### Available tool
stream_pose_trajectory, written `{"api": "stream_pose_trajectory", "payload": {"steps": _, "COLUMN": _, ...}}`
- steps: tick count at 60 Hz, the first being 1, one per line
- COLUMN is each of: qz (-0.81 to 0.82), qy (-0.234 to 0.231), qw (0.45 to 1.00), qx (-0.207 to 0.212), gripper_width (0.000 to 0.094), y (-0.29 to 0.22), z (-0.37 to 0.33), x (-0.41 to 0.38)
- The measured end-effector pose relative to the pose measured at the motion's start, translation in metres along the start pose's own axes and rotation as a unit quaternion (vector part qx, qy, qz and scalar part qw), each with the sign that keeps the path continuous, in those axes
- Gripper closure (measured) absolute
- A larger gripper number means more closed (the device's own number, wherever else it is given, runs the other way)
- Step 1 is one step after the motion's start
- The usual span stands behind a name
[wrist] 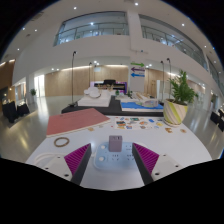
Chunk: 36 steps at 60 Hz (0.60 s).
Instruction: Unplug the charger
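A small grey-purple charger block (115, 143) stands plugged upright into a white power strip (113, 156) lying on a round white table (170, 150). My gripper (112, 158) is open. Its two fingers with magenta pads (77, 157) stand wide apart at either side of the strip. The charger sits between the fingertips and slightly ahead of them, with a clear gap at each side. Nothing is held.
A coiled cable ring (62, 142) lies on the table to the left. A reddish mat (76, 122) and several small items (130, 124) lie further back. A potted plant (179, 98) stands at the right. A large hall with furniture lies beyond.
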<state>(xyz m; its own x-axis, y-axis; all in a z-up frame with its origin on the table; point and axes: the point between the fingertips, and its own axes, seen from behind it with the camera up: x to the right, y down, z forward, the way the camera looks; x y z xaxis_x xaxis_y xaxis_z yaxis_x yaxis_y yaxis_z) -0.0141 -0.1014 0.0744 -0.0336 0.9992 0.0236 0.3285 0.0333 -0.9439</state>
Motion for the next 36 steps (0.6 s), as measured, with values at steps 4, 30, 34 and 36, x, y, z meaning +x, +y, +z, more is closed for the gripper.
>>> {"api": "stream_pose_trajectory", "payload": {"steps": 4, "qz": -0.005, "qy": 0.004, "qw": 1.000, "qx": -0.006, "gripper_width": 0.0081, "y": 0.003, "z": 0.029, "x": 0.002}}
{"api": "stream_pose_trajectory", "payload": {"steps": 30, "qz": 0.003, "qy": 0.034, "qw": 0.999, "qx": -0.028, "gripper_width": 0.0777, "y": 0.005, "z": 0.096, "x": 0.016}}
{"api": "stream_pose_trajectory", "payload": {"steps": 34, "qz": 0.005, "qy": 0.043, "qw": 0.999, "qx": 0.018, "gripper_width": 0.0778, "y": -0.028, "z": 0.083, "x": 0.025}}
{"api": "stream_pose_trajectory", "payload": {"steps": 36, "qz": -0.003, "qy": 0.054, "qw": 0.998, "qx": 0.041, "gripper_width": 0.0779, "y": -0.052, "z": 0.074, "x": 0.035}}
